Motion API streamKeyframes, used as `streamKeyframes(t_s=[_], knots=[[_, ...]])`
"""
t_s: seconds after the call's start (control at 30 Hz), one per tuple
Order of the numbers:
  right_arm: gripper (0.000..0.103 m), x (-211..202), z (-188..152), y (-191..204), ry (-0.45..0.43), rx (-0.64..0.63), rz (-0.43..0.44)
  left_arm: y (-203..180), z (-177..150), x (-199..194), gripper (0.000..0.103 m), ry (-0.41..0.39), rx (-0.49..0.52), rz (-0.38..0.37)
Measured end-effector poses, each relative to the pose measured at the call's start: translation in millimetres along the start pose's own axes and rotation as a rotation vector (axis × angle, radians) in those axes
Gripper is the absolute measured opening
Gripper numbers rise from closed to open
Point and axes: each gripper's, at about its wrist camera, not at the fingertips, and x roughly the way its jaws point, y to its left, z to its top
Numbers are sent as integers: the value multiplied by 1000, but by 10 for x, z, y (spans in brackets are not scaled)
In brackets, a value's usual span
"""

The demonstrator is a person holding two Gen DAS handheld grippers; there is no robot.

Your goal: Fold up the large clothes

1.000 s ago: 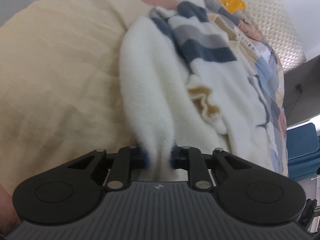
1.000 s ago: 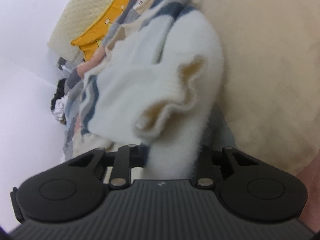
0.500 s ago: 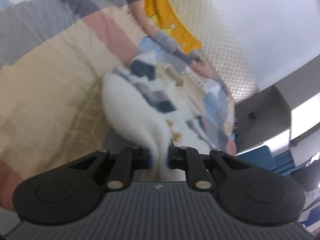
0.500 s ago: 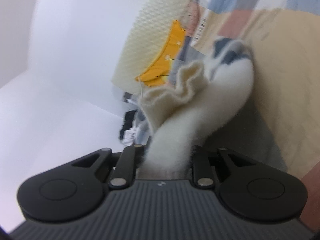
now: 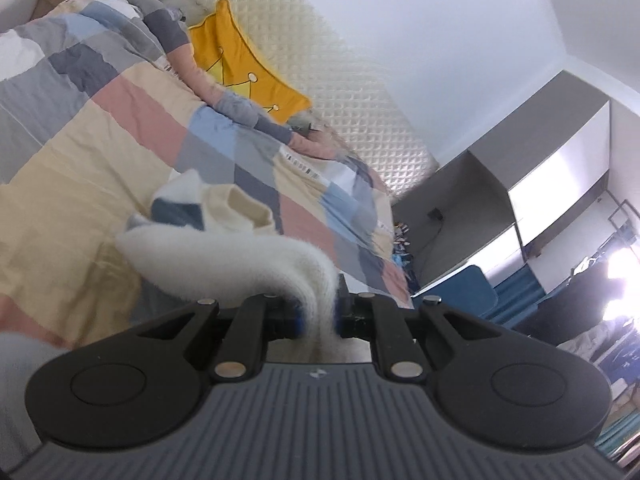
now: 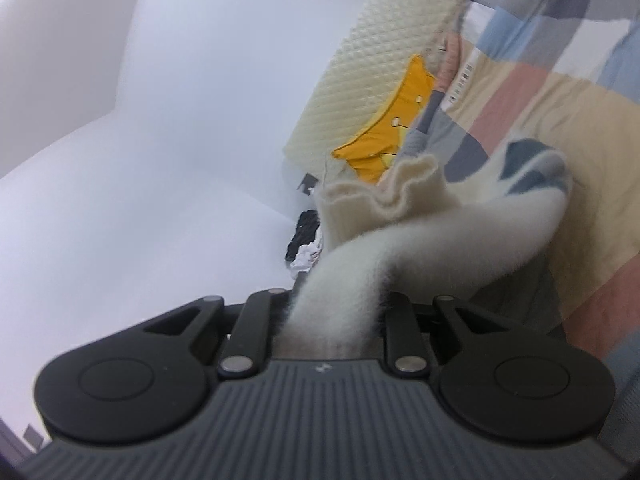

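A fluffy white sweater [image 5: 224,256] with blue and grey stripes and a cream ribbed hem hangs between both grippers above the bed. My left gripper [image 5: 318,310] is shut on a white fold of it, and the cloth runs out to the left. My right gripper [image 6: 336,312] is shut on another white fold of the sweater [image 6: 460,236], which stretches up and right, with the wavy cream hem [image 6: 384,188] bunched above. The striped part trails toward the patchwork quilt [image 5: 80,148]. The fingertips are hidden by the cloth.
The patchwork quilt [image 6: 560,92] covers the bed. A yellow crown cushion [image 5: 240,64] leans on the cream quilted headboard [image 5: 340,80]. A grey cabinet [image 5: 500,208] and blue chair [image 5: 460,292] stand beyond the bed. White walls are on the right gripper's left.
Both grippers have risen and tilted up with the sweater still clamped. The sweater has lifted off the quilt and now hangs stretched; more of the room and headboard shows.
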Motion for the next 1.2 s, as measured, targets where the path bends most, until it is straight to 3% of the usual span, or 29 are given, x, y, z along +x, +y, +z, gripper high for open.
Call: streamKeyframes(t_s=[0.1,0.23,0.53,0.8,0.97,1.2], knots=[[23,-93,13,2,16,23,5,-46,-86,-60,15,-6,9,3],[25,150,209,-43,46,46,-70,18,0,150,15,-28,1,40],[27,889,629,-277,6,132,-202,163,542,1198,16,-79,6,139],[27,1607,945,-615,-29,180,-256,486,924,2139,16,-121,10,223],[27,2040,1058,-948,-8,185,-320,900,994,2669,16,-103,22,218],[27,2423,1132,-1346,25,177,-348,1474,1114,3200,16,-94,-64,171]])
